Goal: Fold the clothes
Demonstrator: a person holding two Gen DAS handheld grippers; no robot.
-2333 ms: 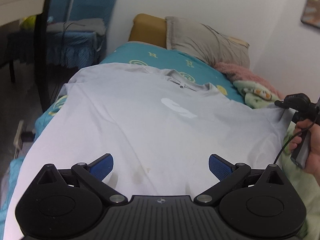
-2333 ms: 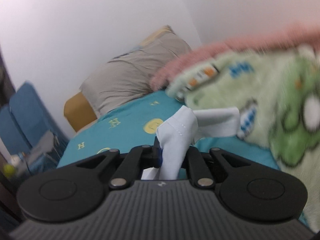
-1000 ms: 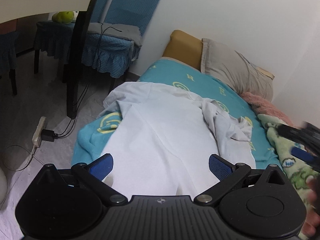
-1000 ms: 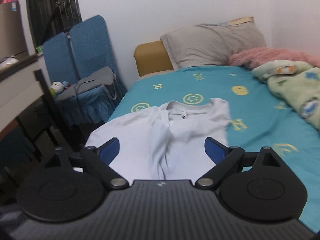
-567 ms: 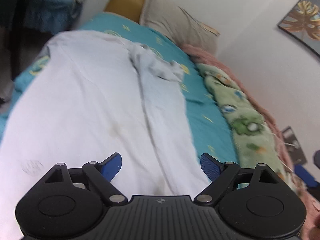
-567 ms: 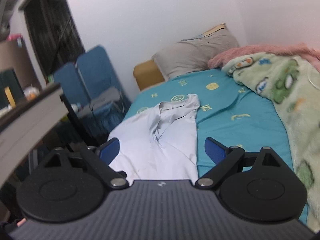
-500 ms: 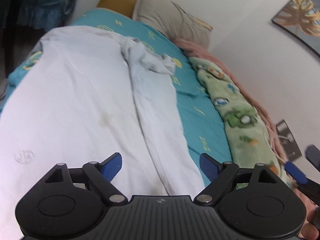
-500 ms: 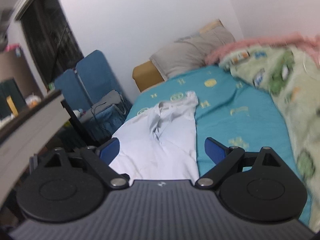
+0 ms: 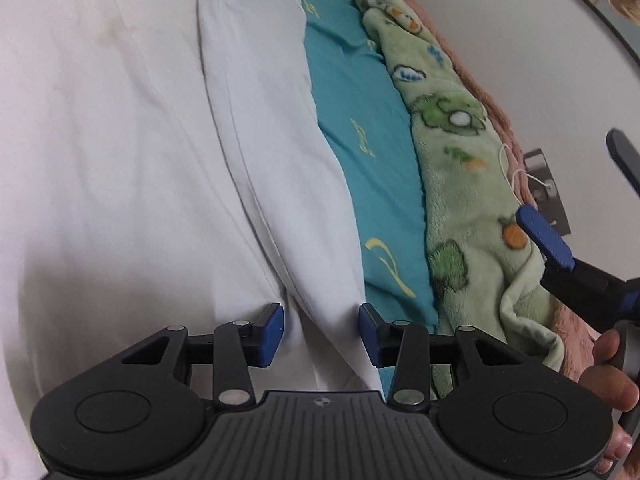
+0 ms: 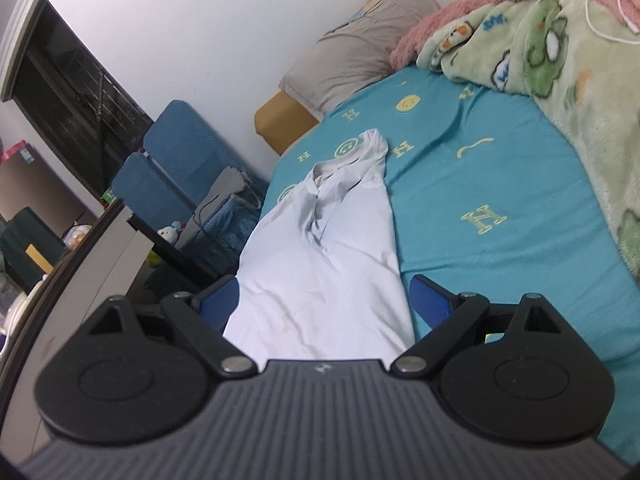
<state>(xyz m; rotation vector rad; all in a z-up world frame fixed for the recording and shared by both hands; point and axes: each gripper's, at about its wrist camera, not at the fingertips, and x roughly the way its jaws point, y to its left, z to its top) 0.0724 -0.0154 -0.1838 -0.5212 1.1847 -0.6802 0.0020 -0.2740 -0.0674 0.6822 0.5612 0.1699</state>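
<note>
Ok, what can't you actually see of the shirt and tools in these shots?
- Left wrist view: shirt hem hidden behind the closing left tool; collar cut off by the top edge.
- Right wrist view: shirt's near end hidden by the right tool.
- Left wrist view: right tool blurred, partly cropped.

I see a bed with a teal sheet [image 10: 500,184] printed with yellow letters and smiley faces. A white t-shirt [image 10: 332,264] lies lengthwise on it, one side folded over. A green cartoon blanket [image 9: 460,168] lies along the wall side, a grey pillow [image 10: 356,56] at the head.
</note>
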